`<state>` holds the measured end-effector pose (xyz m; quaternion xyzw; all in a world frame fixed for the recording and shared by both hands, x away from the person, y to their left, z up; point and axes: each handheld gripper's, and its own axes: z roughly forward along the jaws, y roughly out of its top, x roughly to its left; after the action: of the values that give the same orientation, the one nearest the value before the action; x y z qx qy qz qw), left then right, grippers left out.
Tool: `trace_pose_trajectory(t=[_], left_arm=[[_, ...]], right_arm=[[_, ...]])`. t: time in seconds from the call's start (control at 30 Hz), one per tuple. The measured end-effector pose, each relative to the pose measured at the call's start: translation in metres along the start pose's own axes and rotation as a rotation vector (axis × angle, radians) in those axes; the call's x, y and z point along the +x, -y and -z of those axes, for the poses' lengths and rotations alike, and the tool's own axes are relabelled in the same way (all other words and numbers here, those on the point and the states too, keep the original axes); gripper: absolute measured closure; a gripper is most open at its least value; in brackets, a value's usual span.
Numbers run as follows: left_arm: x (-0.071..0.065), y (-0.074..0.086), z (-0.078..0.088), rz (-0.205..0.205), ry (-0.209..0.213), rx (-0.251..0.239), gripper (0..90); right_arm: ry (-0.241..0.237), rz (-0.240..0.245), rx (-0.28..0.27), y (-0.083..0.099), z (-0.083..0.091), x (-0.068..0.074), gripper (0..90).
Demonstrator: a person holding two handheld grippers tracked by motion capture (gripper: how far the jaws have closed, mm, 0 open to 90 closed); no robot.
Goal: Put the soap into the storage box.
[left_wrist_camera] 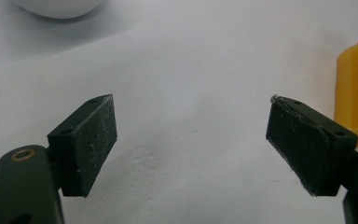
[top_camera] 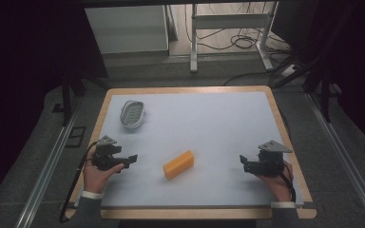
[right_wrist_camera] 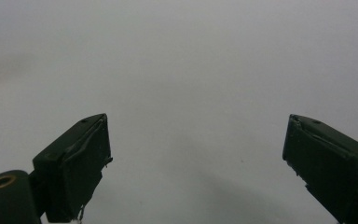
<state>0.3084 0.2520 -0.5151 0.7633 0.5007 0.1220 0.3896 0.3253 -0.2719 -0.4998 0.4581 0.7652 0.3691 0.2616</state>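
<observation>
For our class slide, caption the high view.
Two open grippers, left and right, flank an orange block; white dish behind.

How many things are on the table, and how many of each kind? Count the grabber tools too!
Yellow-orange block: 1
White oval dish: 1
Black grippers: 2, the left gripper and the right gripper, both open and holding nothing
Total: 4
</observation>
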Motion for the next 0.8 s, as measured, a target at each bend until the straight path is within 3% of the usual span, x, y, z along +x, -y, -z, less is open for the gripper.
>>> trace_pose_trajectory(t=[0.17,0.3,0.43,0.6,0.8], left_arm=[[-0.001,0.002,0.002,0.001,-0.007,0.000,16.8],[-0.002,0.001,0.006,-0.005,-0.011,-0.009,16.7],[-0.001,0.001,0.009,-0.007,-0.019,-0.014,16.8],[-0.003,-0.002,0.013,-0.017,0.000,0.017,16.6],[-0.001,-0.008,0.023,-0.018,-0.007,0.011,16.5]], right_arm=[[0.013,-0.001,0.003,0.000,0.001,-0.003,7.7],[-0.008,-0.001,-0.014,0.000,0.006,-0.005,7.7],[-0.012,-0.028,-0.028,0.002,0.012,-0.010,7.7],[0.005,-0.069,-0.040,0.005,0.018,-0.015,7.7],[0.022,-0.057,-0.027,0.009,0.018,-0.013,7.6]])
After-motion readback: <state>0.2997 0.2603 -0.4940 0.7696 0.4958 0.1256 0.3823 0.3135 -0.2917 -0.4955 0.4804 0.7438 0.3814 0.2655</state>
